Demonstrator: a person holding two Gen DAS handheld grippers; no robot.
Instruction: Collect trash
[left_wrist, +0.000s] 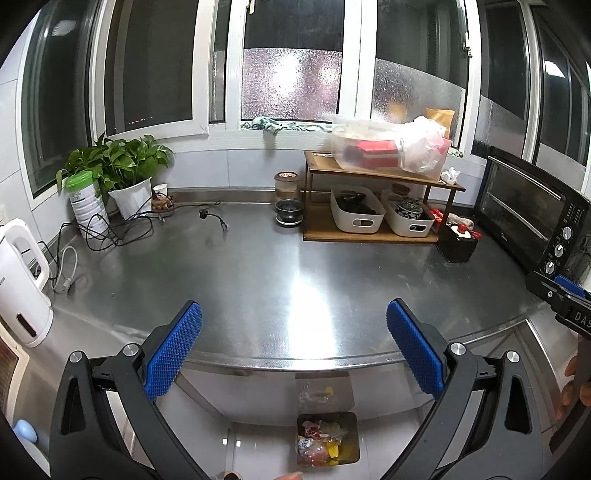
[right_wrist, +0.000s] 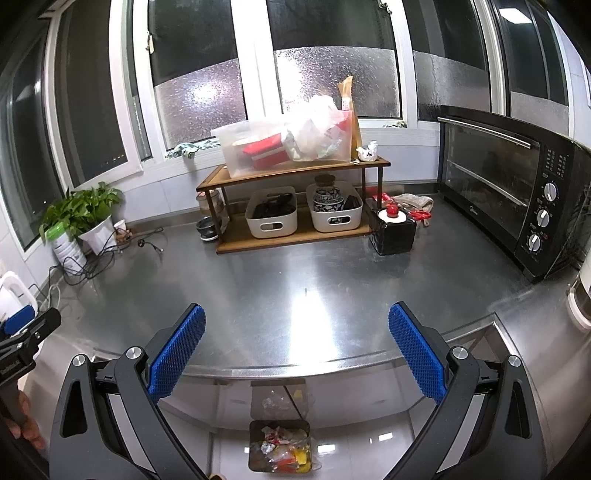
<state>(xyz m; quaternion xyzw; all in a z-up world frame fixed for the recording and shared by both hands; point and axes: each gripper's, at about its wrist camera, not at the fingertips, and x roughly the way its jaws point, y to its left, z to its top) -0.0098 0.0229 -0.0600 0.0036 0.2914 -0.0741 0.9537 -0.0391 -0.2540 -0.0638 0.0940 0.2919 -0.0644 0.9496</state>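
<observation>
Both tongs (left_wrist: 293, 330) (right_wrist: 297, 332) gape empty; bin (left_wrist: 352, 432) below, seemingly full.

Bin (left_wrist: 328, 439) sits on the floor, below and in front of the counter (left_wrist: 258, 280) edge, with trash (left_wrist: 319, 441) inside. Shelf rack (left_wrist: 373, 206) stands at counter rear, centre-right; two baskets (left_wrist: 356, 214) on its lower level, a box (left_wrist: 388, 147) on top. Oven (left_wrist: 532, 221) right of rack. Plant (left_wrist: 125, 162) and kettle (left_wrist: 22, 284) at left.
</observation>
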